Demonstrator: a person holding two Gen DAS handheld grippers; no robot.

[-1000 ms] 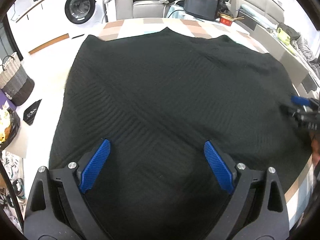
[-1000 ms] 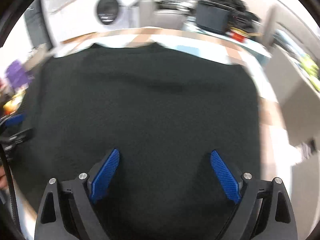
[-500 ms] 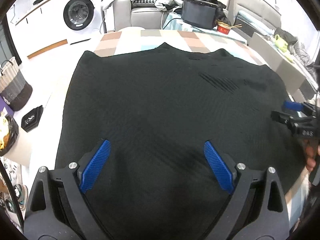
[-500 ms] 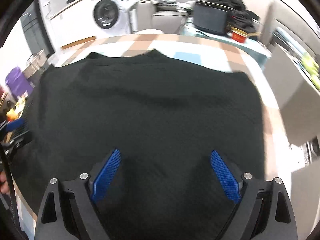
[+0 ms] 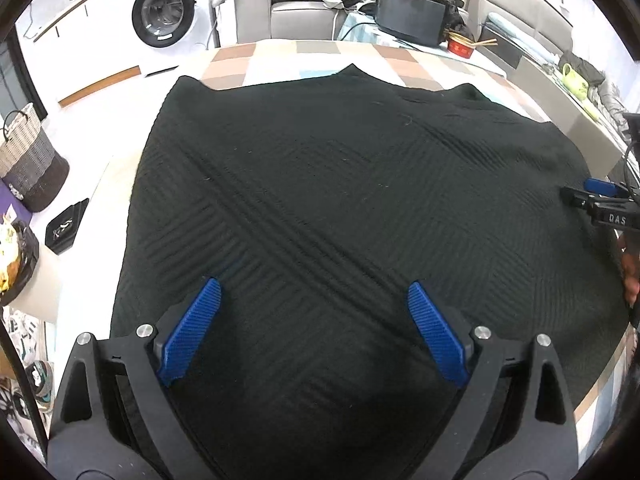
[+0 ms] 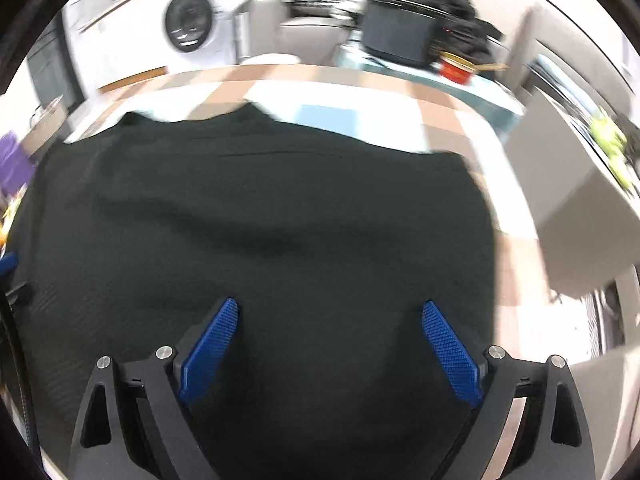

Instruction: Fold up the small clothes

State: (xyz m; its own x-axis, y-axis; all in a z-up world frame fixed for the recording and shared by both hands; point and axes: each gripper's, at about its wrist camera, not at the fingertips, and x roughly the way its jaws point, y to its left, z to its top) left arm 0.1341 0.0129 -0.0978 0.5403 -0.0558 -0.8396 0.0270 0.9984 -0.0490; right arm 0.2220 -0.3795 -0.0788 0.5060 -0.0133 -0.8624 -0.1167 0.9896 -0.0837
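A black ribbed knit garment (image 5: pixel 340 208) lies spread flat over the checked table (image 5: pixel 320 60); in the right wrist view the same garment (image 6: pixel 260 220) fills the middle, blurred. My left gripper (image 5: pixel 314 292) hovers open above its near part, nothing between the blue pads. My right gripper (image 6: pixel 330 312) is also open over the near right part of the cloth. From the left wrist view the right gripper (image 5: pixel 600 196) shows at the garment's right edge, held by a hand (image 5: pixel 630 268).
A washing machine (image 5: pixel 164 16) and grey sofa (image 5: pixel 280 8) stand beyond the table. A black case (image 5: pixel 412 12) and red bowl (image 5: pixel 460 46) sit on a far surface. A woven basket (image 5: pixel 28 164) stands on the floor at left. A grey cabinet (image 6: pixel 580 208) is on the right.
Both grippers have drawn back and risen a little, so more of the table's far end shows. The garment lies flatter. Both stay open.
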